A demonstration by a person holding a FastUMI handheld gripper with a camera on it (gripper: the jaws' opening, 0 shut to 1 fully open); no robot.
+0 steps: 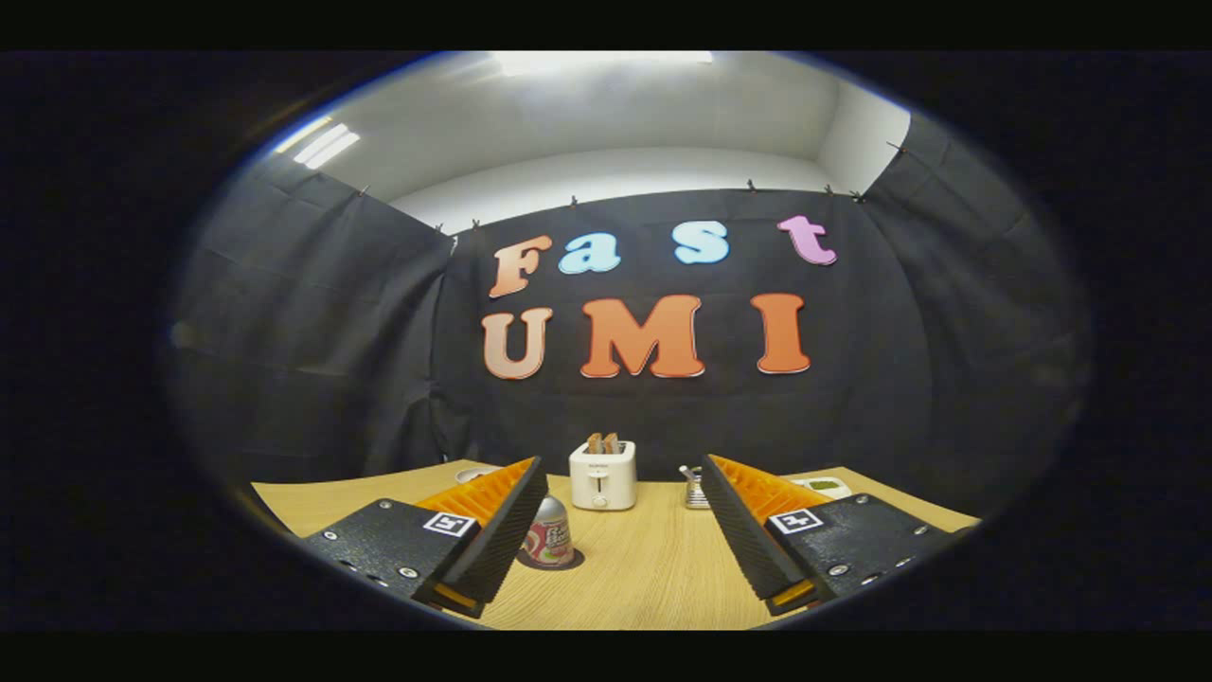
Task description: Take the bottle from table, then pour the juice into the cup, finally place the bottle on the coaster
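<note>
Tongs (625, 502): fingers spread wide, holding nothing, above a wooden tabletop (644, 568). Bottle (548, 532): upright on a dark coaster (550, 561), just beside the left finger's inner edge. White toaster (602, 475): two slices in its slots, beyond the fingers. Small metal item (693, 488): near the right finger, too small to identify.

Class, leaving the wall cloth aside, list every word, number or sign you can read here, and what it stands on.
Bottle label: print there, too blurred to read.
Toaster front: small mark, too small to read.
Open gripper, fingers apart holding nothing: a square black-and-white marker on each, no words.
</note>
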